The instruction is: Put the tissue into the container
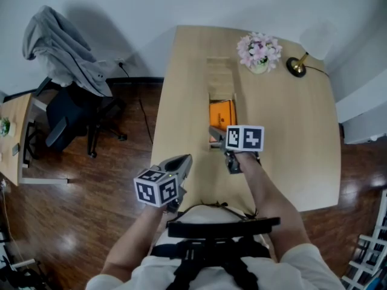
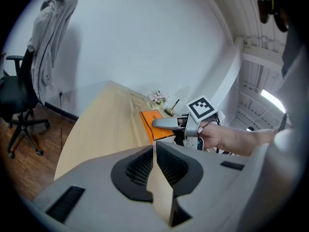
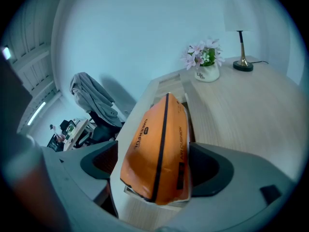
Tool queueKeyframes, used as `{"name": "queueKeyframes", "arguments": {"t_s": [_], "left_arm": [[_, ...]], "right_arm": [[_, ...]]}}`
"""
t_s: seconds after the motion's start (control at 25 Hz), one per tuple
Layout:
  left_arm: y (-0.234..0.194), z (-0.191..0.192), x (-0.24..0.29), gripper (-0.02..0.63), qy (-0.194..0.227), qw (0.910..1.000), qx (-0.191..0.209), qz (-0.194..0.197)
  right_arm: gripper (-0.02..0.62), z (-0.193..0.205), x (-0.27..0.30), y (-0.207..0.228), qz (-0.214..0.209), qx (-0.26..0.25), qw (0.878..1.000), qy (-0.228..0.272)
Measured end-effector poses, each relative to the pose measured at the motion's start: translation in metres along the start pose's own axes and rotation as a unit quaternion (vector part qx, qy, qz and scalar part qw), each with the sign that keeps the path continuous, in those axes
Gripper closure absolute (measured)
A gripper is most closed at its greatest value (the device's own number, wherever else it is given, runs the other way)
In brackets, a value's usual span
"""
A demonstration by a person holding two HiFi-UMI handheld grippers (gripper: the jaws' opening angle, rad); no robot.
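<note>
An orange tissue pack point(image 1: 221, 112) lies in the near end of a long wooden container point(image 1: 221, 71) on the light wood table point(image 1: 290, 138). My right gripper point(image 1: 216, 135) is at the pack's near end. In the right gripper view the tissue pack point(image 3: 159, 144) stands between the wide-spread jaws of the right gripper point(image 3: 154, 170), with a gap showing at the left pad. My left gripper point(image 1: 183, 163) hangs off the table's near left edge, apart from the pack. Seen in its own view, the left gripper point(image 2: 155, 149) is shut on nothing.
A vase of pink flowers point(image 1: 259, 52) and a brass lamp point(image 1: 297, 65) stand at the table's far right. An office chair with a grey jacket point(image 1: 60, 47) stands on the wooden floor to the left, near a small side desk point(image 1: 12, 132).
</note>
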State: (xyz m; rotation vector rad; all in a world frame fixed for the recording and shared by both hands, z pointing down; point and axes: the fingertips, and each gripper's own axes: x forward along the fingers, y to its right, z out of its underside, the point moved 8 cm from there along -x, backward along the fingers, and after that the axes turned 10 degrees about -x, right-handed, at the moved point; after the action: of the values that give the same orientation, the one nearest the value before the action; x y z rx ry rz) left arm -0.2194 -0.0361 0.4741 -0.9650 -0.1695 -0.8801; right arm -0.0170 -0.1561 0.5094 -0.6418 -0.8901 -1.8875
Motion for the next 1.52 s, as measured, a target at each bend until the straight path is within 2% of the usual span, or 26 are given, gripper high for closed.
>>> {"name": "queueKeyframes", "arguments": {"t_s": [0.24, 0.56, 0.88, 1.08, 1.16, 1.28, 1.52], "left_arm": [[0.002, 0.004, 0.004, 0.601, -0.008, 1.0000, 0.001, 0.005], [0.004, 0.002, 0.006, 0.601, -0.009, 0.9999, 0.003, 0.007], [0.009, 0.003, 0.005, 0.601, -0.004, 1.0000, 0.003, 0.008], [0.012, 0.001, 0.005, 0.601, 0.001, 1.0000, 0.006, 0.007], [0.015, 0.000, 0.006, 0.601, 0.006, 0.9999, 0.008, 0.006], [0.023, -0.002, 0.009, 0.601, 0.014, 0.9998, 0.012, 0.007], [0.039, -0.001, 0.012, 0.603, 0.026, 0.9995, 0.015, 0.013]], "right_arm": [[0.141, -0.004, -0.003, 0.009, -0.040, 0.072, 0.997, 0.016], [0.141, -0.001, 0.004, 0.000, -0.038, -0.011, 0.999, -0.017], [0.147, 0.002, 0.004, -0.003, -0.039, -0.060, 0.997, -0.031], [0.166, -0.006, -0.014, -0.003, -0.048, -0.064, 0.997, 0.008], [0.189, -0.010, -0.023, -0.002, -0.048, -0.064, 0.996, 0.027], [0.258, -0.014, -0.038, 0.004, -0.043, -0.064, 0.996, 0.051], [0.385, -0.011, -0.073, 0.011, -0.060, -0.080, 0.992, 0.075]]}}
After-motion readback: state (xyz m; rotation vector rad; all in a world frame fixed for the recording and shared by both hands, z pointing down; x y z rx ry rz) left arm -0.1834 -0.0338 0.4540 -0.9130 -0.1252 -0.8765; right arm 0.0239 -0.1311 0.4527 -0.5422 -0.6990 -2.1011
